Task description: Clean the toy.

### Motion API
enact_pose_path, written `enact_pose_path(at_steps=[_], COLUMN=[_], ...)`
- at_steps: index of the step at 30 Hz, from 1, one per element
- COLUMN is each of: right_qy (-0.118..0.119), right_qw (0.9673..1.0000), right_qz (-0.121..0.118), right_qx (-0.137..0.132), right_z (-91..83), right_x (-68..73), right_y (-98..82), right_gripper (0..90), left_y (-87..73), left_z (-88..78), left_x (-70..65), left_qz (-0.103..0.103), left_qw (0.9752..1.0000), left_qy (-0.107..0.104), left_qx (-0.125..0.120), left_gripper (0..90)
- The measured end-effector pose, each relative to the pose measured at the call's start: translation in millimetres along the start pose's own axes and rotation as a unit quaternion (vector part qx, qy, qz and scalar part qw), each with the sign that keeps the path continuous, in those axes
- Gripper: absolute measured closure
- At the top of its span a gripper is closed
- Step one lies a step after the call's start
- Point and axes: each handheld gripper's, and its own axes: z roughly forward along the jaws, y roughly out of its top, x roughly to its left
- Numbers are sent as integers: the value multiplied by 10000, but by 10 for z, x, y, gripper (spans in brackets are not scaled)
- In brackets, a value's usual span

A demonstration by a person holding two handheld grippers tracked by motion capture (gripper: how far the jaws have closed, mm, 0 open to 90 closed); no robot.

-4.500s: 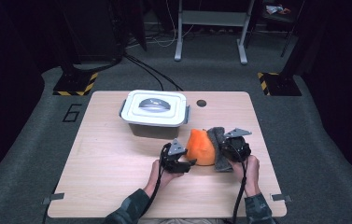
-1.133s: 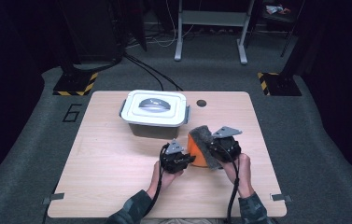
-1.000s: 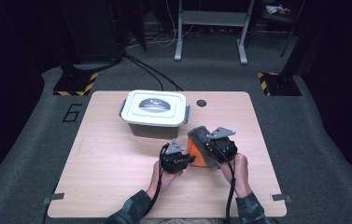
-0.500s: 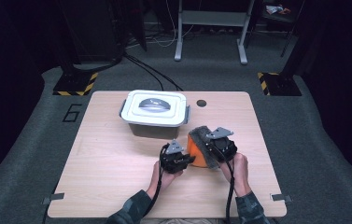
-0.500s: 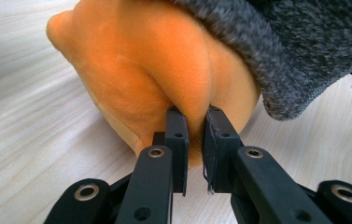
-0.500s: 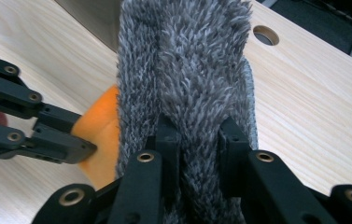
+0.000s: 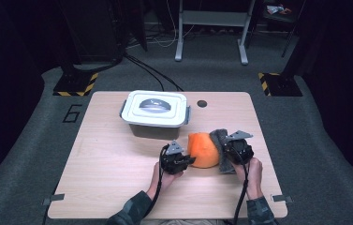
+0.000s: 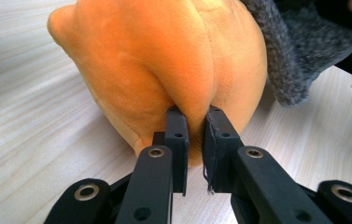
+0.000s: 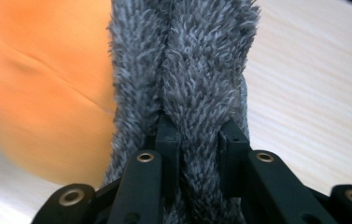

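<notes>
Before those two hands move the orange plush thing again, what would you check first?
1. Left gripper pinches a fold of the orange plush toy: ok.
2. Right gripper clamps the grey fuzzy part: ok.
3. Toy sits on the table, apart from the white lidded box: ok.
4. Box lid is open, in case the toy goes inside: not ok, it is on.
5. Bare table lies around the toy: ok.
6. How firm both grips are: cannot tell.
</notes>
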Motion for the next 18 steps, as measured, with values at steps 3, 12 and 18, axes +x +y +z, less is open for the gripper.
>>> enact_pose_path(at_steps=[3, 12, 18], right_qy=[-16, 28, -111], right_qw=[9996, 9977, 9983], right_qz=[162, 302, 354], right_qx=[251, 601, 445], right_z=[138, 350, 187], right_x=[-93, -206, -258], right_y=[-95, -222, -181], right_gripper=[745, 744, 745], left_y=[2, 2, 6], left_z=[1, -1, -11], left_x=[4, 13, 22], left_qz=[5, 2, 6], left_qw=[10000, 10000, 10000], left_qy=[11, 14, 39], left_qx=[-8, 13, 35], left_gripper=[812, 812, 811])
